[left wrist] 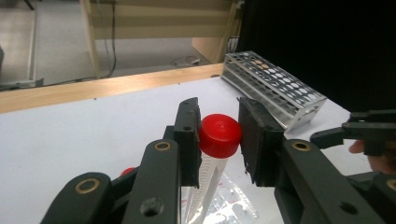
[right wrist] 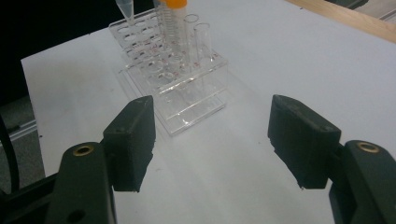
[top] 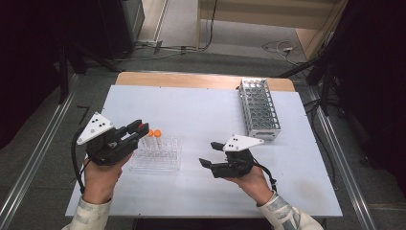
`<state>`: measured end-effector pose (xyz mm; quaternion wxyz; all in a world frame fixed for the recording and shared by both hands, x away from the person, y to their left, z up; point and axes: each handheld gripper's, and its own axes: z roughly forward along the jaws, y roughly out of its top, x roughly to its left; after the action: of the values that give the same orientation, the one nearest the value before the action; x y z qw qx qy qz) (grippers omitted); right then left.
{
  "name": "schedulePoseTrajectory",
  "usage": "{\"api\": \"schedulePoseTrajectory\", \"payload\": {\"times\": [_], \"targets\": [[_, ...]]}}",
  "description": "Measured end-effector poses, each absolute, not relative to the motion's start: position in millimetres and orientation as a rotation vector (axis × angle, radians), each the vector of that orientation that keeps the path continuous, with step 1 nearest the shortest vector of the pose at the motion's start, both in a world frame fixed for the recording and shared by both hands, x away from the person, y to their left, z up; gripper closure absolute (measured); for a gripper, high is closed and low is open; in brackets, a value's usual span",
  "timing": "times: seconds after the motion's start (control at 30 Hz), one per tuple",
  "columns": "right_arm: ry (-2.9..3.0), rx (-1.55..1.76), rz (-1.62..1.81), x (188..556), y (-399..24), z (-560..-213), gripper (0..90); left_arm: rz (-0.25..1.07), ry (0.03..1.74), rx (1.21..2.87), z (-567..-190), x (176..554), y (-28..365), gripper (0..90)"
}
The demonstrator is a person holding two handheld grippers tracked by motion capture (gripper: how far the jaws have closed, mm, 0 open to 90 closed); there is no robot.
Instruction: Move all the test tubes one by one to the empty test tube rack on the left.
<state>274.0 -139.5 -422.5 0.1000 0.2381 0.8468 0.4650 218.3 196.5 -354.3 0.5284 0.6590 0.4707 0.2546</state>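
Tube with red cap (left wrist: pixel 219 135) sits between the jaws of the left gripper (left wrist: pixel 218 140), clamped at the cap, and it hangs above the near-left part of the clear rack (top: pixel 158 155), which stands at the near left of the table (top: pixel 206 105). The right gripper (top: pixel 210 154) waits near the table's middle w/ jaws wide apart and nothing between them.

We judge the step in hand as carrying this tube away from the clear rack, probably toward the metal rack (top: pixel 259 108) at the far right. To do it well we keep the tube upright, bc the pads hold the cap and the long body below can swing. We lift it clear of the two orange-capped tubes (top: pixel 153 133) before we go across, then come down straight over one hole, not at an angle. The right gripper can steady the metal rack if needed.

About the views: the left gripper view gives the grip itself, cap pressed on both sides, which the high view hides behind the hand. The right gripper view shows the clear rack (right wrist: pixel 175 79) from near, w/ empty glass tubes and a small pointed tube (right wrist: pixel 126 9) at its far side, details too small from above. The high view alone gives the distance between both racks, well apart.
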Motion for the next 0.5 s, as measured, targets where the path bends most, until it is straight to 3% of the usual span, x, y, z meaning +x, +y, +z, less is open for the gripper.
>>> {"api": "schedulePoseTrajectory", "payload": {"times": [0.5], "targets": [[2.509,0.703,1.362,275.0,-138.4,-424.4,30.6,0.755,1.223,1.517,-364.1,229.3,217.8,70.2]]}}
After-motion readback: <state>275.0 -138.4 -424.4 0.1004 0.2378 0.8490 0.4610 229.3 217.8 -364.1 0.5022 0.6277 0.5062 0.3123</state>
